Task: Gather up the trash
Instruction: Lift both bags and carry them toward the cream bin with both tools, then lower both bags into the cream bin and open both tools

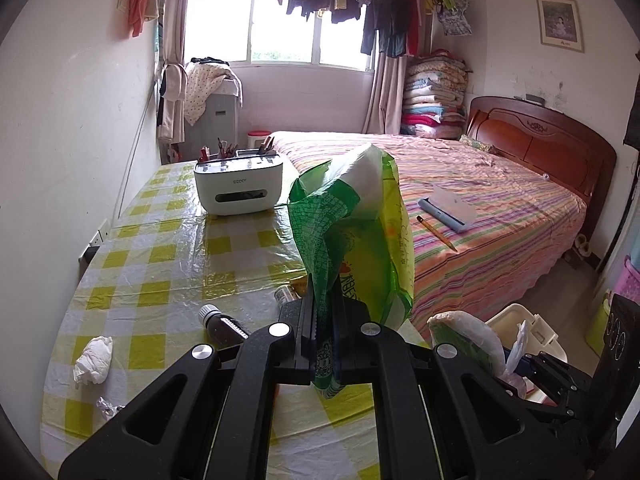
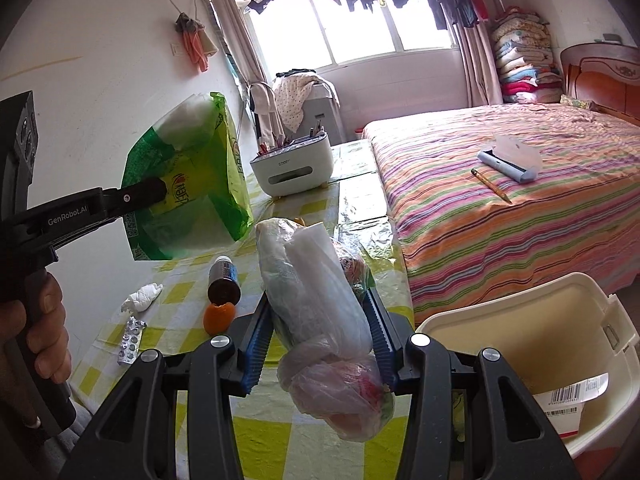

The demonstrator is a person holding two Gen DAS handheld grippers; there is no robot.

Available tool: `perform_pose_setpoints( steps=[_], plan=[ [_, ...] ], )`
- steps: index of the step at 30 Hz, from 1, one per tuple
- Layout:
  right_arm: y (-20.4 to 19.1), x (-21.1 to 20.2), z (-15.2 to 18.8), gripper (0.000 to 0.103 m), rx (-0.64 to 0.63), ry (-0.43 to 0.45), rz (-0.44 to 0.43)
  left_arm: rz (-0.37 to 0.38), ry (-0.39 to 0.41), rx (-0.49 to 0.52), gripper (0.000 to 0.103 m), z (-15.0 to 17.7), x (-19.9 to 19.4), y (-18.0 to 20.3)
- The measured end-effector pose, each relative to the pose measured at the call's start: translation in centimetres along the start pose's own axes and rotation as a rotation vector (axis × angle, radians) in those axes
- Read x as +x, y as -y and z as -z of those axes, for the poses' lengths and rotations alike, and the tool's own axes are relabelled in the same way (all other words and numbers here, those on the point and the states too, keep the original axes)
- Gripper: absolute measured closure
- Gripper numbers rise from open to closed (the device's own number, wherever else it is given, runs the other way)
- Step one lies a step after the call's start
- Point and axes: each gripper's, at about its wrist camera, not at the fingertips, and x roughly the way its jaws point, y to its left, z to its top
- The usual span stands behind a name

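My left gripper point(image 1: 323, 312) is shut on a green and yellow plastic wrapper point(image 1: 352, 224), which stands up above the checked table point(image 1: 168, 248). The same wrapper point(image 2: 188, 184) and left gripper point(image 2: 158, 192) show at the left of the right wrist view. My right gripper point(image 2: 320, 304) is shut on a knotted clear plastic bag point(image 2: 320, 320) stuffed with scraps; that bag point(image 1: 468, 336) also shows at the lower right of the left wrist view. A cream bin point(image 2: 532, 336) with a barcoded paper inside stands right of the table, below the bag.
On the table lie a crumpled tissue point(image 1: 94, 360), a brown bottle point(image 2: 224, 280), an orange peel point(image 2: 218, 316), a pill blister point(image 2: 130, 340) and a white organiser box point(image 1: 240, 188). A striped bed point(image 2: 520, 200) with a pencil and notebook stands right of the table.
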Motion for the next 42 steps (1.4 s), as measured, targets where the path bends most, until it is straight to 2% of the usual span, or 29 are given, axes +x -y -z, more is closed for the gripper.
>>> perform_pose_setpoints(
  steps=[14,22,34,42],
  plan=[
    [4.3,-2.9,-0.2,0.059,0.114,0.070,0.080,0.076,0.004,0.065,0.098,0.3,-0.2,4.9],
    [6.7,-4.9,0.3,0.059,0.197,0.107,0.153,0.123,-0.006,0.105,0.098,0.9,-0.1,7.9],
    [9.3,-7.1,0.9,0.059,0.276,0.151,0.316,0.214,-0.026,0.178,0.098,2.1,0.3,13.4],
    [11.0,-8.5,1.8,0.059,0.324,0.168,0.357,0.249,-0.063,0.239,0.098,4.0,1.3,16.1]
  ],
)
